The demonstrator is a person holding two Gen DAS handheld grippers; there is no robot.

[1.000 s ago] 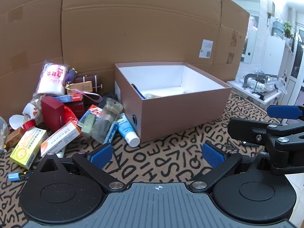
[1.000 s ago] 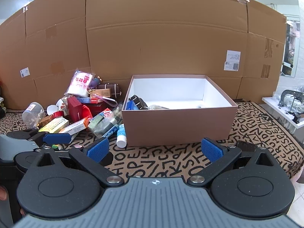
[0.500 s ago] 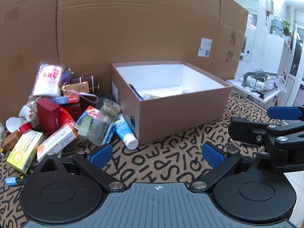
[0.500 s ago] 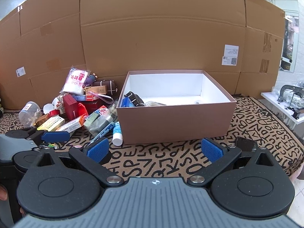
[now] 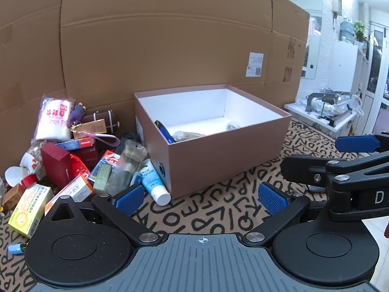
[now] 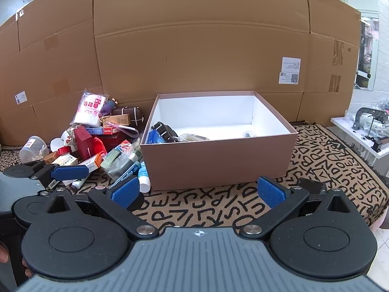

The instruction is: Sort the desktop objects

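My left gripper (image 5: 200, 198): released, jaws spread wide, nothing between the blue pads; it hangs low over the lettered mat (image 5: 218, 209), near its front edge.
My right gripper (image 6: 198, 192): also released and empty, level with the left and just to its right, so each tool shows in the other's view.
Sorting box (image 6: 218, 150): pink, lid off, standing mid-mat against the cardboard backdrop (image 6: 194, 48); a few things already lie in its left half.
Pile to sort (image 5: 73, 160): heaped on the mat's left side, touching the box's left wall and running back to the cardboard.
Nearest piece: the white-and-blue tube (image 5: 154, 182), lying flat at the box's front-left corner.
Tube's long axis: slanted, white cap toward me and to the right, tail back into the pile.
Direction from my left gripper: ahead and slightly left, close by.
Direction from my right gripper: ahead and well to the left, across the box front.
Nearer hand, as I judge it: the left, so I would take the pile with it.
Risk, as I judge it: the tube leans against a clear packet (image 5: 128, 160), which may drag along.
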